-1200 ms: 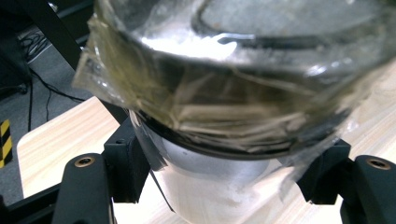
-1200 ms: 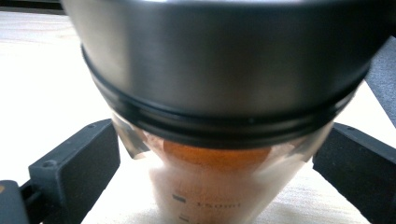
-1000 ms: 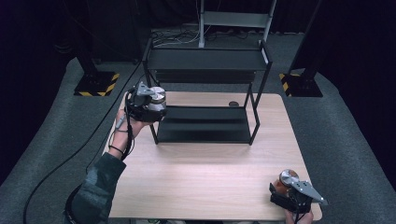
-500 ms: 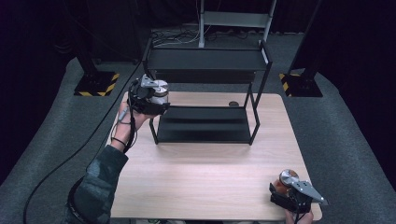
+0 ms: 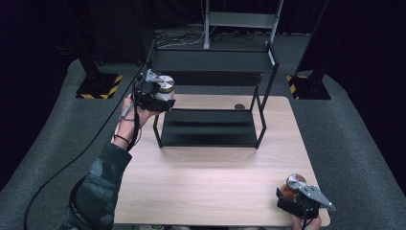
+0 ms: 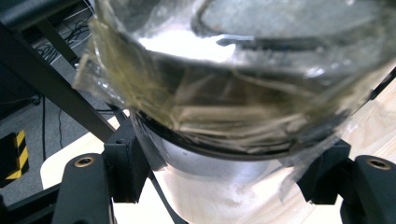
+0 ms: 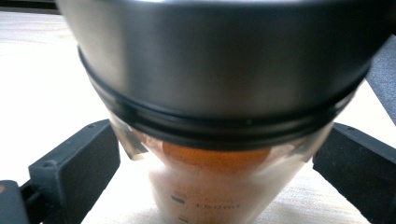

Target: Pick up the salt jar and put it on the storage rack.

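Left claw (image 5: 160,93) sits at the upper left of the high view, lifted beside the top corner of the black two-tier rack (image 5: 210,62), and it pinches a glass jar (image 5: 165,87) with a metal lid. In the left gripper view the two black jaws press on either side of that jar (image 6: 233,93) from the bottom corners of the frame, the clear glass with torn, yellowed strips of tape or label on it spreading across the upper part. No writing on those strips can be read. The person's left hand (image 5: 128,111) and dark patterned sleeve (image 5: 95,187) run up from the bottom left of the high view to this claw, with a cable trailing over the grey floor to the left.

Right claw (image 5: 299,199) rests at the lower right corner of the worktop (image 5: 210,182) in the high view, a grey plate on top of it, and it is closed on a second jar (image 5: 294,184) with a round metal lid and orange contents. In the right gripper view the jaws flank this jar (image 7: 215,182) at the lower left and lower right, its steel lid band across the top of the frame. Faint graduation marks and a printed figure, likely "150ml" but blurred, show low on the glass.

A small dark round thing (image 5: 239,106) lies on the worktop behind the rack's lower shelf.
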The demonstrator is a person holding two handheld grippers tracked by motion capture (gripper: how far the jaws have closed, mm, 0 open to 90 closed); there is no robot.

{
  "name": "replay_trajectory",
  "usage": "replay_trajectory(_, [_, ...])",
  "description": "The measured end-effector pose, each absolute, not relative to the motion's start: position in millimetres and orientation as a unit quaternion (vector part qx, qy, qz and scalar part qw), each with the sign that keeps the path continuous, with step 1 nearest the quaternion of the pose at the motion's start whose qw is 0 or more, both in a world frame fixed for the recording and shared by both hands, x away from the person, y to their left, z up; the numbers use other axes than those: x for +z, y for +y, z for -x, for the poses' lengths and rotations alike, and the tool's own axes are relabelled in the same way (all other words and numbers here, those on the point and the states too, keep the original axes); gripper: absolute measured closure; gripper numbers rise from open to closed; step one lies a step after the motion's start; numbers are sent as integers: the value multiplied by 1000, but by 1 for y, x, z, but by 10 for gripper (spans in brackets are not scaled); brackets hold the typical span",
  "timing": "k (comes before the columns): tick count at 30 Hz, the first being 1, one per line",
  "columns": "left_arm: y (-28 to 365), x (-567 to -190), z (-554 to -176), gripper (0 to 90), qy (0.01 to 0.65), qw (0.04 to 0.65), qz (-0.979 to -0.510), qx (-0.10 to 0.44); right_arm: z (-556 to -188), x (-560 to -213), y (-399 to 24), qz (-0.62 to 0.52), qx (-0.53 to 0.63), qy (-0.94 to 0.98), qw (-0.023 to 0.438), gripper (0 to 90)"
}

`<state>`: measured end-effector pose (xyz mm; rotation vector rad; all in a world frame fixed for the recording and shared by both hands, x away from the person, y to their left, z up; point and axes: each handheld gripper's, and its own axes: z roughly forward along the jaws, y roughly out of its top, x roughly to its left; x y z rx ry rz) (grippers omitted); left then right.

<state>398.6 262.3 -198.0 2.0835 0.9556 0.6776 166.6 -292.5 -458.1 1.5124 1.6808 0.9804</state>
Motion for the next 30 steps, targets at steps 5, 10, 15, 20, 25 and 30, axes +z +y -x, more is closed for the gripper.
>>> replay_trajectory(5, [262, -195, -403, 306, 374, 367, -811, 261, -167, -458, -292, -579, 374, 643, 332, 0])
replay_trajectory(10, [261, -191, -407, 306, 375, 364, -812, 260, -166, -458, -292, -579, 375, 643, 332, 0])
replay_trajectory(15, [260, -187, -407, 306, 376, 367, -810, 262, -166, -458, -292, -579, 375, 643, 333, 0])
replay_trajectory(20, [259, -180, -408, 306, 370, 366, -812, 263, -166, -458, -292, -579, 374, 643, 333, 0])
replay_trajectory(25, [258, -175, -409, 306, 370, 366, -812, 265, -166, -458, -292, -578, 374, 643, 334, 0])
replay_trajectory(30, [257, -169, -410, 306, 367, 365, -813, 267, -166, -458, -292, -578, 375, 643, 334, 0])
